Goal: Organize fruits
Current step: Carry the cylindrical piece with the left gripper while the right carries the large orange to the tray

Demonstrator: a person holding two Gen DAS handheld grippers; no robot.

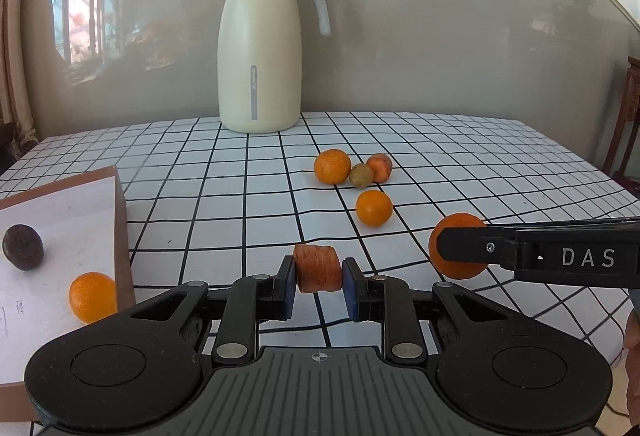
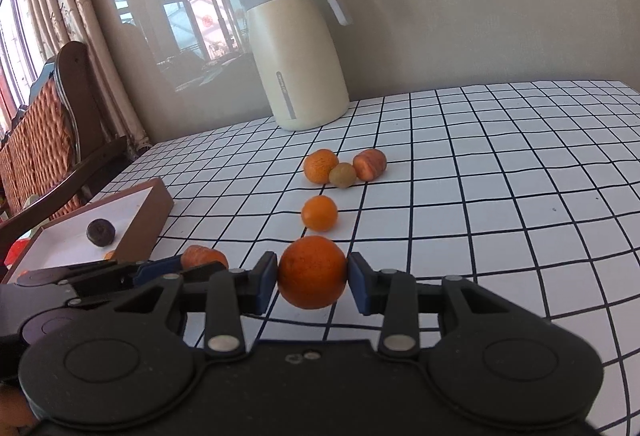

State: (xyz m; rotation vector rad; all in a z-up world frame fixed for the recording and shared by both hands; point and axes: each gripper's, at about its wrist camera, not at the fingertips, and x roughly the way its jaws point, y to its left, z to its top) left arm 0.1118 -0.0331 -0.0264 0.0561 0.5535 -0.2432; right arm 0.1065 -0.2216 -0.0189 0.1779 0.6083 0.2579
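Both grippers are held above the table and point a little downward, side by side. The left gripper (image 1: 319,278) squeezes a carrot piece (image 1: 318,268) between its blue pads, holding it up off the checked cloth (image 1: 480,156). The right gripper (image 2: 313,278) squeezes an orange (image 2: 312,271) the same way, also up in the air. In the left wrist view the right gripper comes in from the right edge with the orange at its tip.

Four loose pieces lie on the cloth in front of the cream jug (image 1: 259,48). Three huddle together, touching: a bumpy orange (image 1: 332,166), a small brownish-green fruit (image 1: 361,175) and another carrot piece (image 1: 380,167). One small smooth orange (image 1: 374,208) sits alone, just nearer than the group.

A brown box (image 1: 122,220) with a white inside stands on the left of the table. Two things lie in it: a dark round fruit (image 1: 23,247) and a small orange (image 1: 93,297).

The held carrot piece is short and stubby, dull orange with rough lines on its skin. The held orange is round and deep orange, with a darker shaded side.
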